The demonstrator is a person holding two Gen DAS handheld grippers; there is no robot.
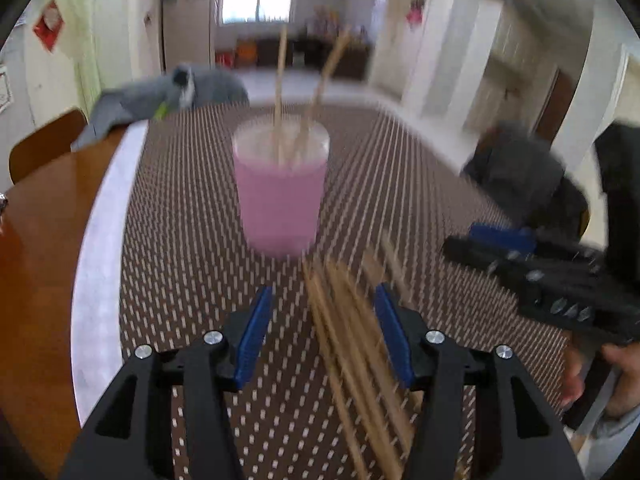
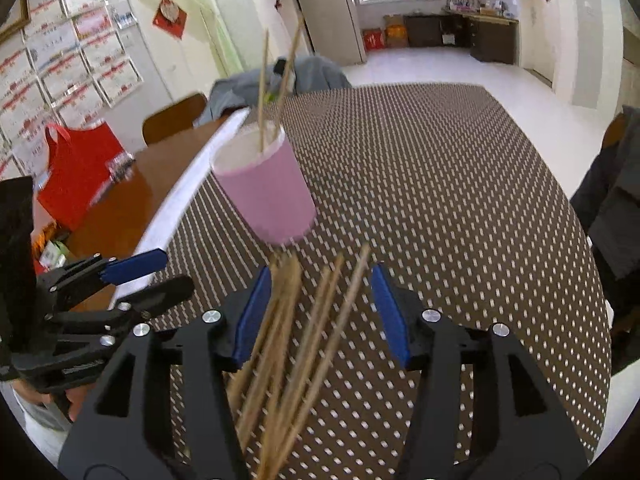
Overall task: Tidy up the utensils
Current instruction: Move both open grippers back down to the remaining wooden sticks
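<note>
A pink cup (image 1: 280, 196) (image 2: 268, 196) stands upright on the dotted brown mat (image 1: 400, 184) (image 2: 440, 184), with two wooden chopsticks (image 1: 280, 80) (image 2: 262, 92) leaning in it. A loose bundle of several chopsticks (image 1: 352, 340) (image 2: 296, 340) lies on the mat in front of the cup. My left gripper (image 1: 323, 292) (image 2: 176, 272) is open just above the bundle, its pads either side without pressing. My right gripper (image 2: 320, 272) (image 1: 476, 242) is open over the same bundle from the other side; some sticks lie close to its left pad (image 2: 252, 312). Both views are motion-blurred.
The mat covers a wooden table (image 1: 36, 264) (image 2: 132, 196) with a white strip along the mat's left edge. A grey cloth (image 1: 168, 100) (image 2: 256, 84) lies at the far end beside a chair back (image 2: 172, 120). A red bag (image 2: 80, 168) sits left; dark clothing (image 1: 524, 172) hangs right.
</note>
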